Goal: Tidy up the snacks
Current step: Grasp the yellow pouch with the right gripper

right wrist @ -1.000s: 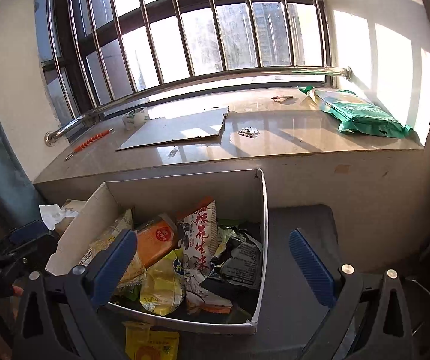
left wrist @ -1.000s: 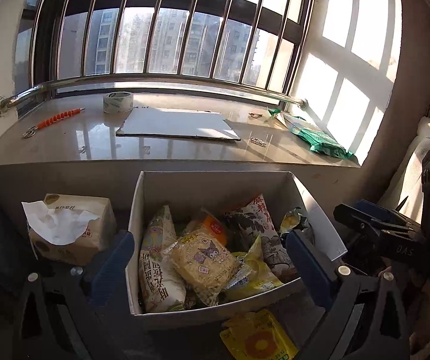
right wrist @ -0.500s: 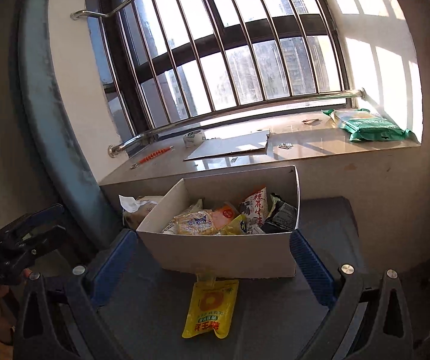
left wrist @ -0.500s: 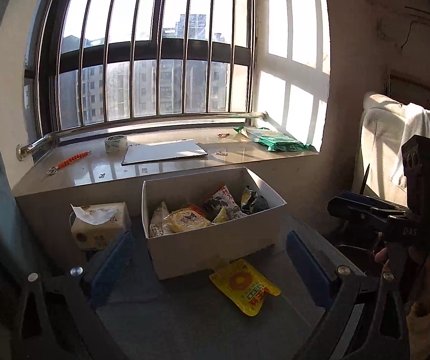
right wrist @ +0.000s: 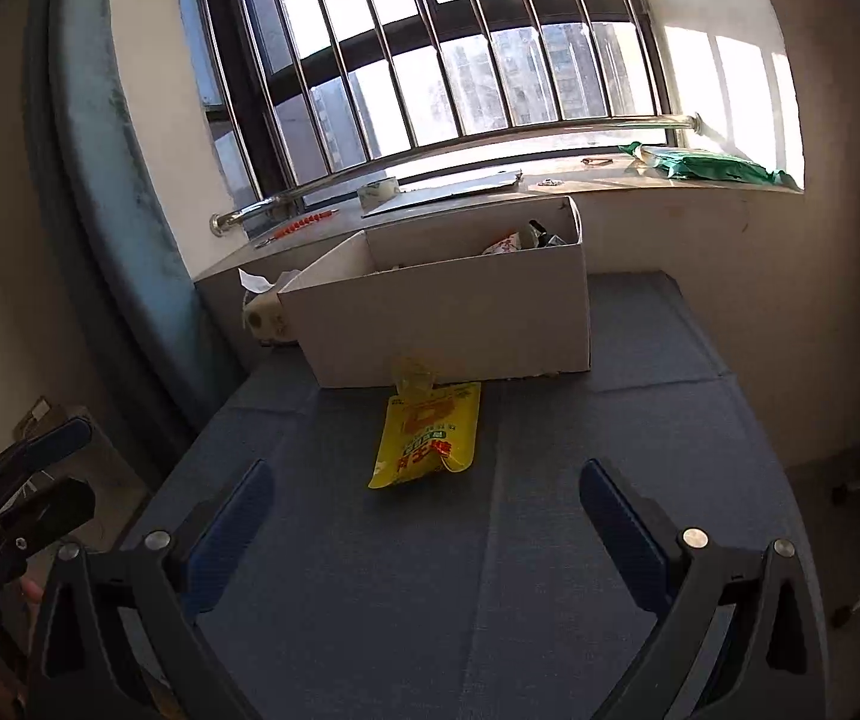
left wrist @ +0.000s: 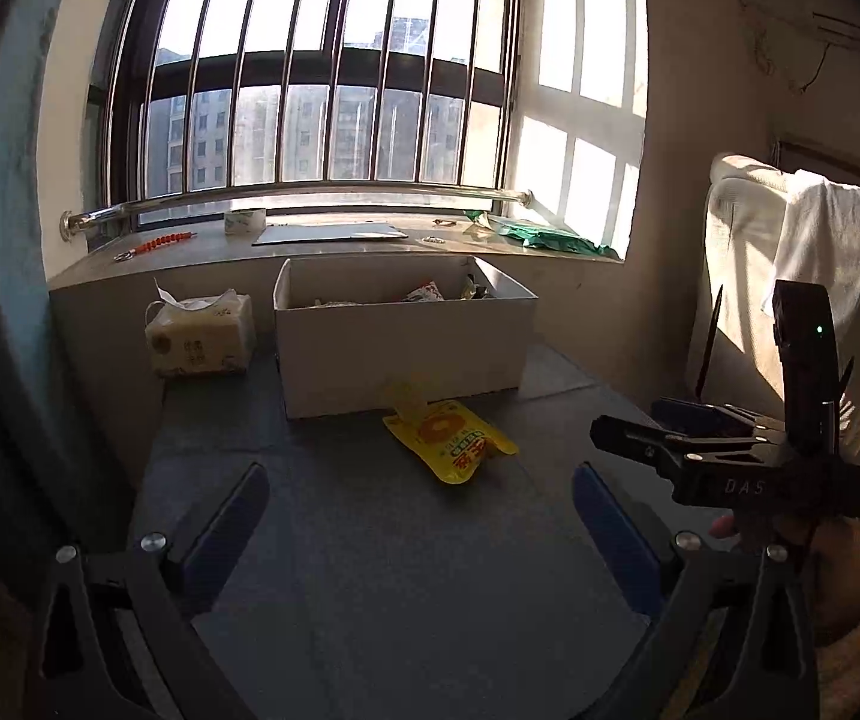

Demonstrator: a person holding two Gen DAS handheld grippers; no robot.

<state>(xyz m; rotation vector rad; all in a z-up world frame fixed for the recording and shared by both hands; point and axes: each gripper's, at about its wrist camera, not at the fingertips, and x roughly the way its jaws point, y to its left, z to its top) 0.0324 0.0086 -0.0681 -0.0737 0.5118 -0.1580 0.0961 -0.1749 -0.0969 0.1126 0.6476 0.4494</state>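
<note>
A white cardboard box (left wrist: 406, 354) (right wrist: 448, 318) stands on the grey-blue mat, with snack packets poking above its rim. A yellow pouch (left wrist: 451, 435) (right wrist: 427, 438) lies flat on the mat just in front of the box. My left gripper (left wrist: 421, 522) is open and empty, well back from the pouch. My right gripper (right wrist: 427, 522) is also open and empty, pulled back with the pouch between and beyond its fingertips. The left wrist view shows the right gripper (left wrist: 658, 438) at the right edge, held by a hand.
A tissue pack (left wrist: 199, 336) sits left of the box. The stone windowsill (left wrist: 334, 252) behind holds a tape roll (left wrist: 244, 221), a flat board (left wrist: 331, 232), an orange-handled tool (left wrist: 160, 242) and green bags (left wrist: 550, 234). A towel-draped chair (left wrist: 802, 276) stands at right.
Both grippers have drawn back and lowered away from the box; the view went from looking down into it to seeing its front wall and the yellow pouch on the mat.
</note>
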